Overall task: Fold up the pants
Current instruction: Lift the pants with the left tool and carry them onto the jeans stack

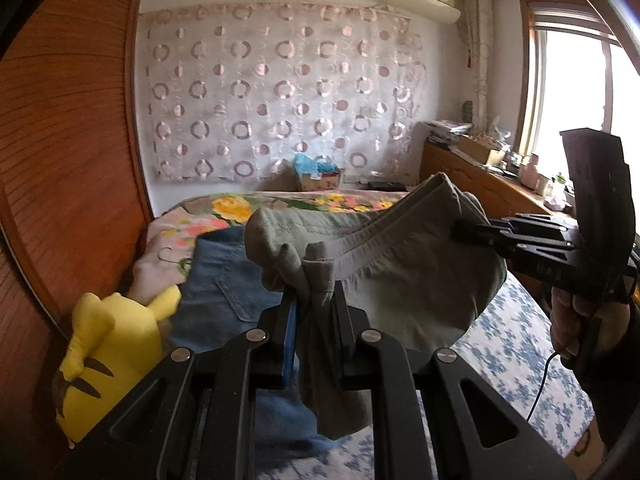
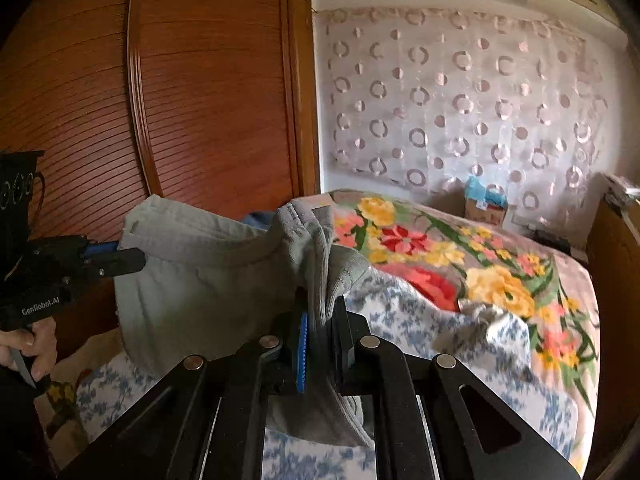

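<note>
The grey-green pants are held up above the bed, stretched between the two grippers along the waistband. In the left wrist view, the left gripper is seen at lower centre, clenched on a bunched corner of the waistband, with cloth hanging down between its fingers. In the same view the right gripper is seen at the right of the frame, closed on the far end of the waistband, with the person's hand wrapped round its handle.

In the right wrist view, the right gripper is shown at lower centre, clamped on a fold of the pants, and the left gripper is seen at the left edge, pinching the other end. The lower part of the pants is hidden by the gripper bodies, so it cannot be told whether the legs touch the bed.

A blue denim garment is laid on the bed at centre left, beneath the pants, and a yellow plush toy is seen at the lower left. A floral blanket is spread over the far part of the bed. A wooden wardrobe fills the upper left.
</note>
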